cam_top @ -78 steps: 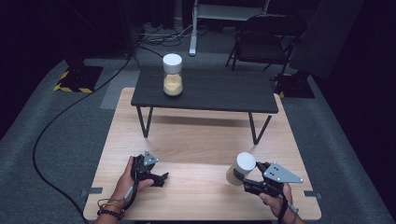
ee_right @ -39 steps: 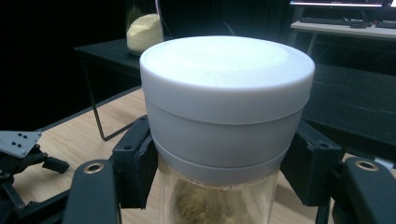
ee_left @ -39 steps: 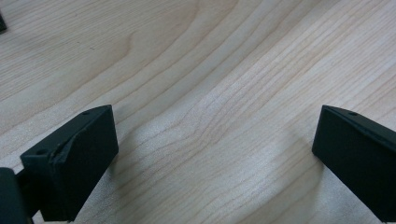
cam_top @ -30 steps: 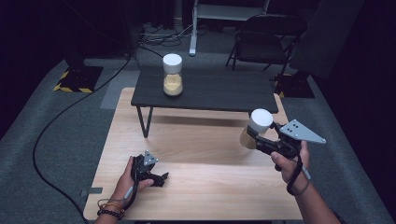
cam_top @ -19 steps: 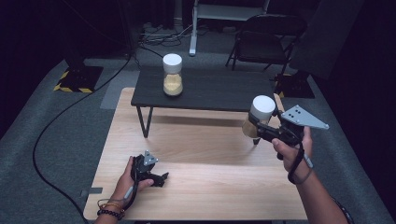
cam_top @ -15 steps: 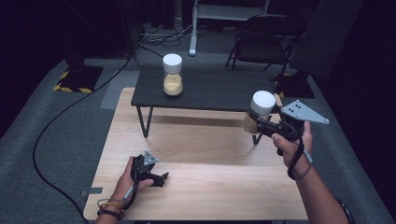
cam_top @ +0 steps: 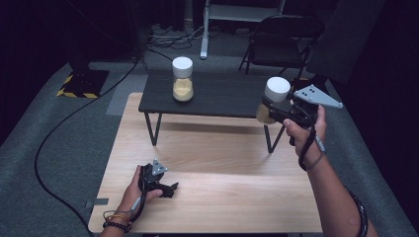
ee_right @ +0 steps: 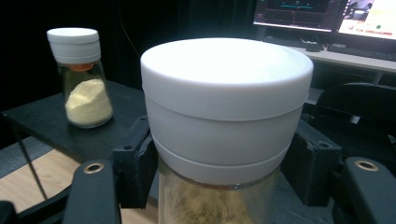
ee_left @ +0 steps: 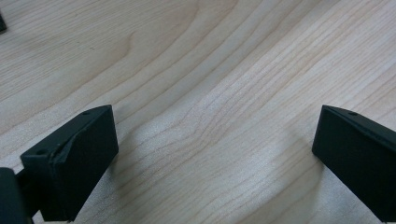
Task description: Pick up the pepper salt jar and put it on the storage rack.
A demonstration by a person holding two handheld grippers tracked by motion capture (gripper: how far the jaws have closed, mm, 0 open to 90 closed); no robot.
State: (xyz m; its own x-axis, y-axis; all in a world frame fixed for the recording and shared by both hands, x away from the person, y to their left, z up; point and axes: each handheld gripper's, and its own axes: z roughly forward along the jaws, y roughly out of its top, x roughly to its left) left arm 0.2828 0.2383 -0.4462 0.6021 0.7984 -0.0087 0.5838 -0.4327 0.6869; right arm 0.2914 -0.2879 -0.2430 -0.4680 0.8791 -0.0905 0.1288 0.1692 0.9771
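Nearest the person, the left gripper is resting on the light wooden table with its jaws standing wide apart and nothing between them. Farther out at the right, the right gripper is clamping a white-lidded glass jar of yellow powder just below its lid, holding it upright in the air at the right end of the small black table. Beyond, a second white-lidded powder jar is standing on that black table, with a folding chair behind.

Left tongs agape, resting; right tongs clamped, raised.
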